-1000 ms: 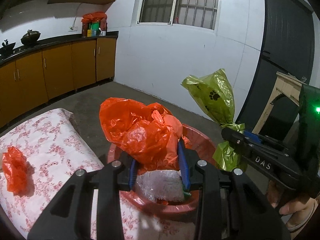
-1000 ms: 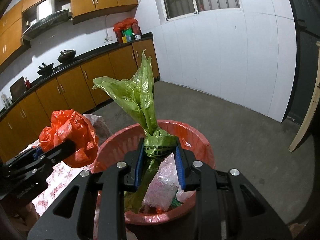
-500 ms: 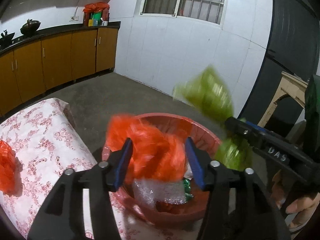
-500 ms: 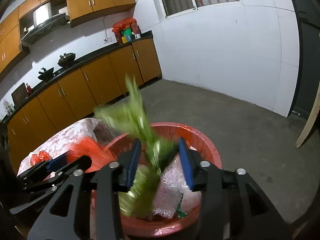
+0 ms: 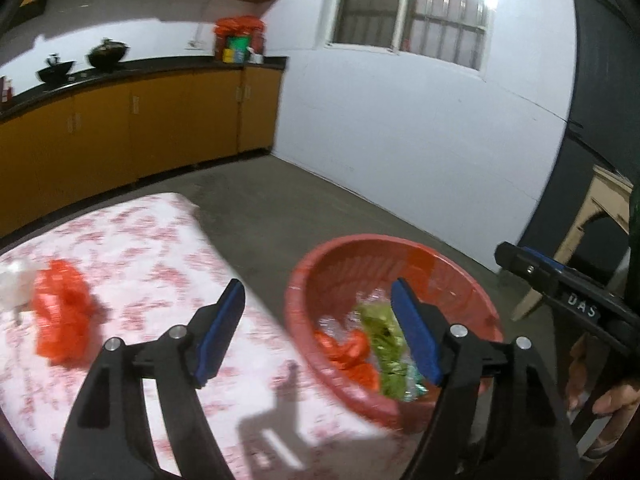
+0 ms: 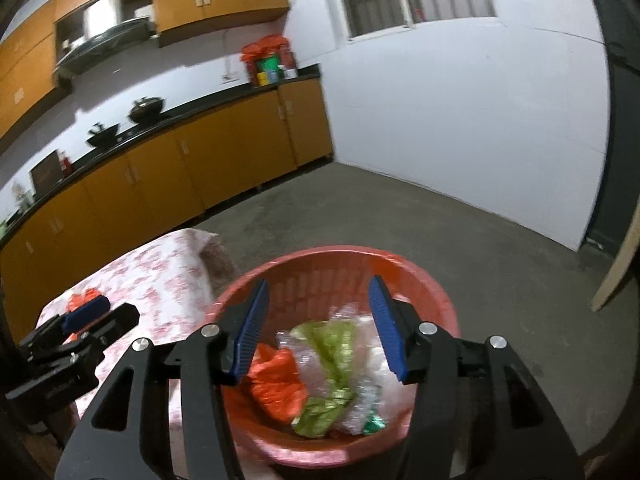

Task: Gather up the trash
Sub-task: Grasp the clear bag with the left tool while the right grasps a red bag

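A red plastic basket (image 6: 434,292) (image 5: 472,280) stands beside the table, holding an orange bag (image 6: 276,384) (image 5: 348,350), a green bag (image 6: 332,348) (image 5: 382,326) and clear plastic wrap. My right gripper (image 6: 318,300) hangs over the basket, its jaws opening with nothing between them. My left gripper (image 5: 318,300) is above the table's edge, jaws opening and empty. Another crumpled orange bag (image 5: 60,312) (image 6: 80,300) lies on the floral tablecloth (image 5: 168,256), left of the left gripper. The right gripper (image 5: 516,258) also shows in the left wrist view.
Orange kitchen cabinets (image 6: 200,168) with a dark counter line the far wall, pots on top. Bare concrete floor (image 6: 440,220) lies beyond the basket. A pale wooden frame (image 5: 600,208) stands at the right. A white scrap (image 5: 12,284) lies by the orange bag on the table.
Both grippers opened and dropped their bags: the orange and green bags now lie in the basket. The left gripper swung left toward the table.
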`<state>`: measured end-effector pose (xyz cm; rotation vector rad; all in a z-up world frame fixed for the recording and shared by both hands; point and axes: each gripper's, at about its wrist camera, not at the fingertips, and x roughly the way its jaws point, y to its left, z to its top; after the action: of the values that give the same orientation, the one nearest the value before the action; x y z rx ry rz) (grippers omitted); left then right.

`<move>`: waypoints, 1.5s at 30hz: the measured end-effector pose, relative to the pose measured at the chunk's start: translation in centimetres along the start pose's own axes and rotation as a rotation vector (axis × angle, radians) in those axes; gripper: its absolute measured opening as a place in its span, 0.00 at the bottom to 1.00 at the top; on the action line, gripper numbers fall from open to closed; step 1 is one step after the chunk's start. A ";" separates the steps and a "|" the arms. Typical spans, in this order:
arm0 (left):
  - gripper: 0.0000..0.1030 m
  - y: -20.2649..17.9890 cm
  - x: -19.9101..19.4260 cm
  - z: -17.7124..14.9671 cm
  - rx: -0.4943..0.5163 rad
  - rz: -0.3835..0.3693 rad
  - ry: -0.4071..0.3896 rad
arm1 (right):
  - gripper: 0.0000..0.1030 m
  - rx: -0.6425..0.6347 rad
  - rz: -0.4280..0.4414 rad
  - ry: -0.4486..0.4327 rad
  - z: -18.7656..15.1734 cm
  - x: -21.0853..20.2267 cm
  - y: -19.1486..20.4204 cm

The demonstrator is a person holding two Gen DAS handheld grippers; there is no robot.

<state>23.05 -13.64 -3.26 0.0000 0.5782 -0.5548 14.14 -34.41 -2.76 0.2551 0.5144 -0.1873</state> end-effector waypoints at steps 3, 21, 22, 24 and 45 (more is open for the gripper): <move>0.76 2.5 -2.3 -0.1 -0.016 0.072 -0.034 | 0.59 -0.052 0.064 0.006 0.2 0.3 3.1; 0.91 25.7 -14.6 -4.5 -0.298 0.651 -0.087 | 0.68 -0.271 0.412 0.214 -3.3 7.1 26.7; 0.91 26.0 -14.9 -4.8 -0.305 0.657 -0.088 | 0.68 -0.280 0.413 0.222 -3.6 7.6 27.3; 0.92 26.8 -15.0 -5.0 -0.318 0.672 -0.088 | 0.68 -0.289 0.404 0.233 -4.1 8.5 28.4; 0.96 29.7 -6.9 -2.7 -0.272 0.620 -0.008 | 0.29 -0.384 0.366 0.299 -6.8 13.9 30.2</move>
<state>31.57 15.58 -6.46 -0.0776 0.6050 0.1279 30.08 -5.28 -9.70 -0.0032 0.7761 0.3099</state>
